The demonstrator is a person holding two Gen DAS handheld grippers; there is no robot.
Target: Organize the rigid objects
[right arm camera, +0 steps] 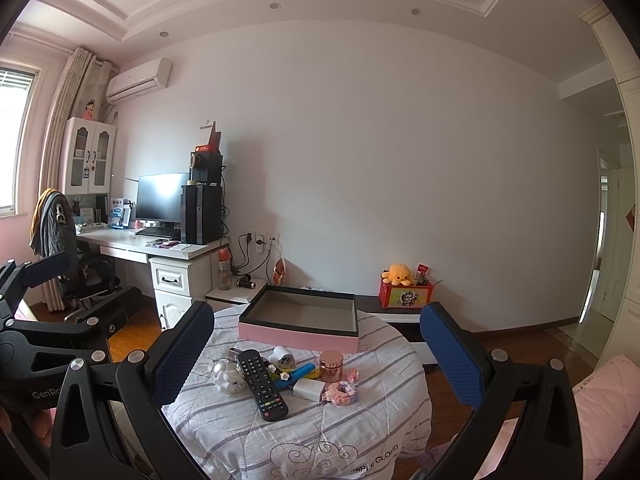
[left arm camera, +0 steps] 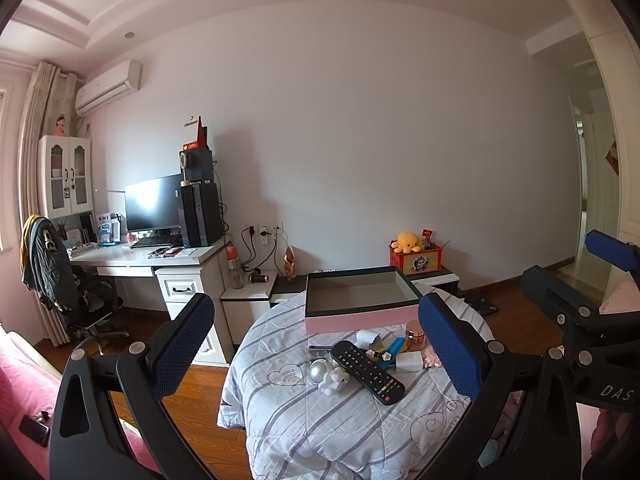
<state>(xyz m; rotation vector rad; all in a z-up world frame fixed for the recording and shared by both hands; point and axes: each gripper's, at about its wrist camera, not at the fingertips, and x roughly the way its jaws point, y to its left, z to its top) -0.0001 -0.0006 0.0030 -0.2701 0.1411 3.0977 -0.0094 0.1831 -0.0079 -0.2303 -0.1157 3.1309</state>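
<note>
Nothing sorted yet, judging by the layout. The shallow pink-sided box with dark rim (right arm camera: 300,322) is sitting empty at the far side of the round table under the grey-striped quilted cover (right arm camera: 360,420). Every loose item is lying in one cluster just in front of it.

The cluster:
- long black remote control (right arm camera: 263,384), nearest, angled, partly lying over the other bits
- rose-gold round metal jar (right arm camera: 331,365), upright, just right of centre
- white plug adapter cube (right arm camera: 307,389), touching the remote's right side
- small white animal figurine (right arm camera: 230,382) with a silver ball-like piece behind it, left of the remote
- pink brick-built toy (right arm camera: 341,391), at the right edge
- blue and yellow stick-shaped pieces (right arm camera: 298,372), under or behind the remote; cannot tell exactly what they are

Left gripper (left arm camera: 316,352): jaws spread wide, holding nothing, hovering well short of the pile. Right gripper (right arm camera: 316,354): same, wide and empty, framing the cluster from further back.

So progress is effectively zero: box empty, all items left to move. The remote is looking like the sensible first grab, since it is sitting on top and blocking the smaller pieces. It will be needing a grip across its narrow width.
</note>
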